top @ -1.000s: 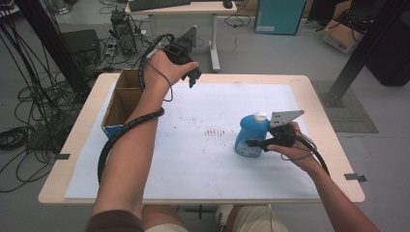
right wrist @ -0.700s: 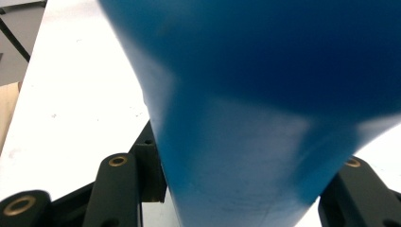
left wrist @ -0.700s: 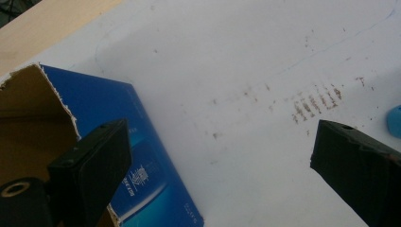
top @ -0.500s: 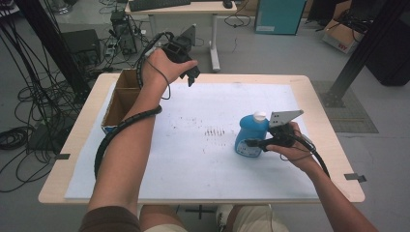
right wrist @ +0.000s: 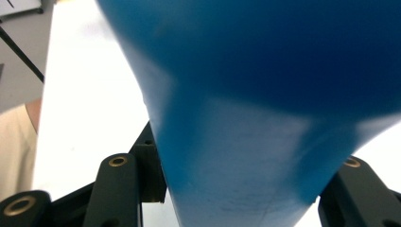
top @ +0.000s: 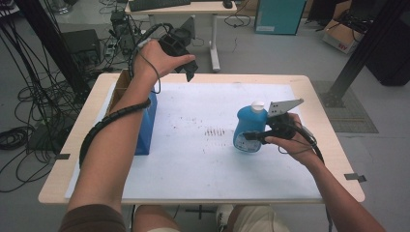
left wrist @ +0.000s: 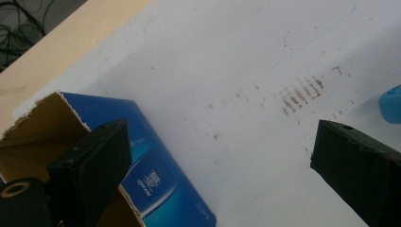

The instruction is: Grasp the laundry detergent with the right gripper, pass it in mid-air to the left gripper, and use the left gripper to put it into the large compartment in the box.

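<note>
We see the right gripper [top: 251, 136] clamped on the blue bottle [top: 249, 126], its jaws pressed against both sides of the body low down. In the right gripper view the bottle [right wrist: 265, 94] fills the space between the two black jaws, wedged tight. The bottle has a white cap [top: 257, 104] and stands roughly upright on the right half of the table [top: 309, 92], over the white sheet [top: 203, 164] that covers most of the top. Set against the picture from a second ago, the bottle and the right hand [top: 290, 140] sit a touch higher, and we cannot tell whether the bottle's base is touching the sheet.

Over on the far left, the left gripper [top: 189, 72] is held up in the air above the far edge of the table, and it too has risen a little since a second ago. Its jaws stand wide apart with nothing between them; in the left gripper view they frame bare white sheet and a patch of brown specks [left wrist: 302, 92].

At the left edge of the table we have the open cardboard box [top: 145, 125] with blue printed sides, its torn flap showing in the left gripper view [left wrist: 42, 127]. It lies where it lay before, well apart from the bottle. The brown specks [top: 212, 131] mark the sheet between box and bottle.
</note>
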A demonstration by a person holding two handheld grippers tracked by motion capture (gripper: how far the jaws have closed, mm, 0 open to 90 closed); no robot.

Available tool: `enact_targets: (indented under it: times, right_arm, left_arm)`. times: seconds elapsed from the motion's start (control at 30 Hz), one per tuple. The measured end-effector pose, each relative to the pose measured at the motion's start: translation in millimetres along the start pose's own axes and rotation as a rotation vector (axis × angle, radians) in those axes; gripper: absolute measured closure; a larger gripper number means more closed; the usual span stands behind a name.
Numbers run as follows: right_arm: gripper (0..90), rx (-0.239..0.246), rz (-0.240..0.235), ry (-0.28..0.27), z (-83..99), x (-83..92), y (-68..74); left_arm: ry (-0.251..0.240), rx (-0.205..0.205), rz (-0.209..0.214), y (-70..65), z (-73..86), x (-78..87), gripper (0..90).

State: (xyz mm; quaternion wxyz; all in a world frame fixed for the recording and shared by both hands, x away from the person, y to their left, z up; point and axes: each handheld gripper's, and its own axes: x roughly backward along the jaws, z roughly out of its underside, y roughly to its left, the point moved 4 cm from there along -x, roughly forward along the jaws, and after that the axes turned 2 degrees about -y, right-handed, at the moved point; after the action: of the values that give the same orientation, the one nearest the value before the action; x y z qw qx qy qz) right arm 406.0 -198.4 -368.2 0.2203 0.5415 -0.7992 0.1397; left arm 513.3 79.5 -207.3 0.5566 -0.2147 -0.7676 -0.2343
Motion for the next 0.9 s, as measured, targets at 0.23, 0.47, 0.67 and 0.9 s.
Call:
enact_targets:
  times: [0.23,0.47,0.67,0.9]
  right_arm:
    - [45.3,-0.024,-0.015,0.023,-32.6,-7.0,0.8]
    - [45.3,-0.031,-0.033,0.018,-71.7,-18.0,-7.0]
    - [45.1,-0.015,-0.058,0.035,-96.1,-32.5,-15.0]
    - [44.9,0.015,-0.089,0.061,-123.7,-56.2,-20.1]
  left_arm:
    - [-0.008,-0.099,0.017,2.4,5.0,16.1,6.1]
    - [-0.025,-0.199,0.008,8.8,8.8,36.7,4.7]
    - [-0.03,-0.269,0.047,12.8,14.1,51.9,4.6]
    - [-0.027,-0.361,0.072,9.4,15.3,65.9,4.4]
